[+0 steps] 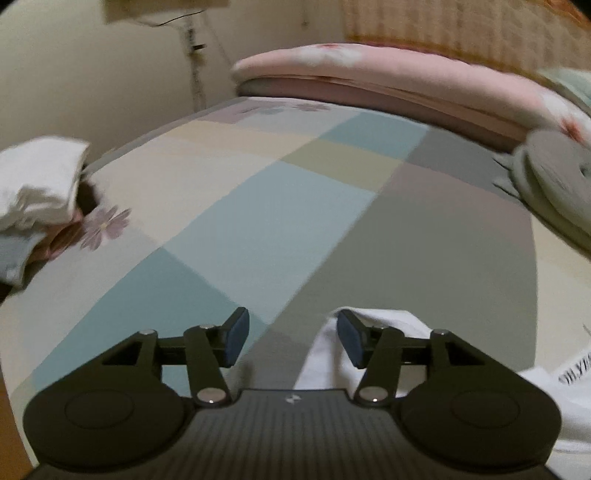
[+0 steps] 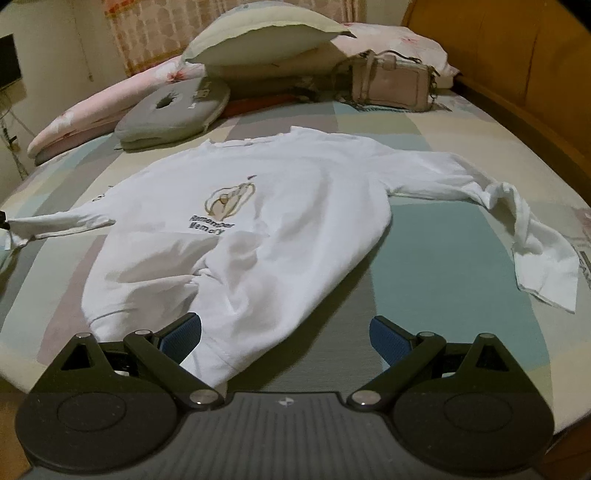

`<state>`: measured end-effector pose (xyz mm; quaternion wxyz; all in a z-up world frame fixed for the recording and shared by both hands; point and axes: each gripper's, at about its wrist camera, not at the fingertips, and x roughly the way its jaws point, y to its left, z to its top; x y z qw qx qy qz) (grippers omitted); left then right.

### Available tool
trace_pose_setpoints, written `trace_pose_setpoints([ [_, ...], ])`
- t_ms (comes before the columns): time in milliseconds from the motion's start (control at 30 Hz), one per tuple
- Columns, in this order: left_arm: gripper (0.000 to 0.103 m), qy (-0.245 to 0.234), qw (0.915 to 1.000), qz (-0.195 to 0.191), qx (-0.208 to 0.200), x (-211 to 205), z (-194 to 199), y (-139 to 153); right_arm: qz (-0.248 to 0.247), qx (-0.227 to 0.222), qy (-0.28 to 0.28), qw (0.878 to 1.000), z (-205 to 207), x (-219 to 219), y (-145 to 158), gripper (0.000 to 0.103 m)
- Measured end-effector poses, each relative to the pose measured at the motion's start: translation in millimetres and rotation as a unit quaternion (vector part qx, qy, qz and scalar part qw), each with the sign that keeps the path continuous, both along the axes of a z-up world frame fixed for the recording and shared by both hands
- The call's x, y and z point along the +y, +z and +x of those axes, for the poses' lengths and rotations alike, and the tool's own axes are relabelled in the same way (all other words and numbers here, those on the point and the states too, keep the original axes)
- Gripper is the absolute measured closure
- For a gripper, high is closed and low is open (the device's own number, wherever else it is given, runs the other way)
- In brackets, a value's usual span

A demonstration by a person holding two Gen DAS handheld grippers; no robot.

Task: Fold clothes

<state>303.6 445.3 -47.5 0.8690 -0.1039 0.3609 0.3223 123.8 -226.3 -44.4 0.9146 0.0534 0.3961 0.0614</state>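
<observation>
1. Right gripper [image 2: 285, 338] at the bottom of its view, jaws spread wide and gripping nothing; the left blue pad [image 2: 181, 338] sits against the hem of the white sweatshirt [image 2: 258, 206].
2. Left gripper [image 1: 292, 341] also released, with a white sleeve [image 1: 321, 350] just beside its right pad, lower right of that view.
3. The sweatshirt lies spread face-up mid-frame on the patchwork bed sheet [image 2: 424, 266], sleeves out to both sides.
4. Farther back: a grey cushion [image 2: 173, 114], a pillow [image 2: 266, 33] and a handbag [image 2: 391, 85] in the upper frame.
</observation>
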Motion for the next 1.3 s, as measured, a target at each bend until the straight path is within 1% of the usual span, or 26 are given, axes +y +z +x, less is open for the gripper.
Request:
trace_pose_setpoints([
  [100, 0.048, 0.047, 0.9987, 0.017, -0.005, 9.7, -10.3, 3.7, -0.002, -0.006, 0.008, 1.000, -1.1, 5.5, 3.9, 0.003],
  [133, 0.053, 0.063, 0.9978, 0.017, -0.008, 14.8, -12.5, 5.5, -0.001, -0.007, 0.011, 1.000, -0.8, 7.1, 4.9, 0.003],
  [167, 0.053, 0.069, 0.9975, 0.003, -0.016, 20.1, -15.9, 6.2, 0.002, -0.007, 0.015, 1.000, -0.5, 9.2, 5.3, 0.003],
  [233, 0.053, 0.040, 0.9962, -0.070, -0.033, 24.0, -25.1, 0.8, 0.007, -0.008, 0.023, 1.000, 0.2, 13.4, 6.1, 0.003],
  [267, 0.053, 0.023, 0.9931, -0.108, -0.040, 24.0, -29.2, -3.6, 0.009, -0.009, 0.027, 1.000, 0.6, 15.4, 6.4, 0.003],
  [300, 0.053, 0.008, 0.9897, -0.136, -0.045, 21.2, -33.6, -9.5, 0.012, -0.009, 0.030, 0.999, 0.9, 17.5, 6.8, 0.003],
  [333, 0.054, -0.008, 0.9858, -0.160, -0.049, 17.4, -38.0, -16.0, 0.014, -0.010, 0.034, 0.999, 1.3, 19.6, 7.2, 0.003],
  [433, 0.056, -0.024, 0.9775, -0.205, -0.045, 12.7, -44.1, -39.3, 0.021, -0.011, 0.046, 0.999, 2.3, 25.8, 8.4, 0.003],
  [533, 0.056, -0.025, 0.9772, -0.199, -0.070, 9.9, -46.9, -50.0, 0.029, -0.013, 0.058, 0.998, 3.4, 32.0, 9.5, 0.003],
  [600, 0.056, -0.012, 0.9722, -0.213, -0.097, 14.6, -47.1, -53.4, 0.033, -0.014, 0.065, 0.997, 4.1, 36.2, 10.3, 0.003],
  [667, 0.056, -0.008, 0.9696, -0.217, -0.114, 18.8, -43.8, -56.6, 0.050, -0.013, 0.078, 0.996, 5.2, 40.6, 11.5, 0.003],
  [733, 0.056, -0.011, 0.9708, -0.206, -0.122, 17.6, -39.0, -58.9, 0.082, -0.010, 0.098, 0.992, 6.3, 46.5, 14.2, 0.003],
  [800, 0.056, -0.016, 0.9738, -0.189, -0.126, 11.4, -36.2, -59.6, 0.109, -0.007, 0.120, 0.987, 7.3, 53.8, 17.6, 0.003],
  [900, 0.057, -0.025, 0.9778, -0.167, -0.124, 3.5, -36.1, -59.8, 0.120, -0.009, 0.160, 0.980, 7.4, 73.7, 27.8, 0.003],
  [933, 0.059, -0.029, 0.9791, -0.161, -0.122, 1.0, -35.1, -59.3, 0.123, -0.010, 0.173, 0.977, 7.5, 80.3, 31.2, 0.003],
  [967, 0.072, -0.032, 0.9801, -0.155, -0.120, -0.3, -34.6, -59.0, 0.123, -0.012, 0.185, 0.975, 6.9, 87.1, 34.5, 0.003],
  [1000, 0.083, -0.033, 0.9792, -0.159, -0.121, 0.8, -35.1, -58.9, 0.116, -0.018, 0.196, 0.974, 5.5, 94.0, 37.7, 0.003],
  [1033, 0.100, -0.033, 0.9775, -0.168, -0.123, 2.8, -35.9, -58.8, 0.110, -0.022, 0.206, 0.972, 3.9, 99.9, 40.6, 0.003],
  [1100, 0.101, -0.031, 0.9742, -0.182, -0.130, 6.3, -38.6, -58.0, 0.101, -0.030, 0.220, 0.970, 0.5, 108.4, 45.1, 0.003],
  [1133, 0.101, -0.034, 0.9735, -0.182, -0.135, 6.8, -40.8, -56.0, 0.097, -0.033, 0.227, 0.969, -0.7, 112.0, 46.9, 0.003],
  [1233, 0.102, -0.045, 0.9748, -0.169, -0.139, 9.4, -48.9, -44.5, 0.083, -0.035, 0.231, 0.969, -2.1, 115.3, 47.4, 0.003],
  [1300, 0.102, -0.049, 0.9752, -0.163, -0.141, 14.1, -56.3, -34.2, 0.084, -0.032, 0.226, 0.970, -2.0, 113.1, 46.3, 0.003],
])
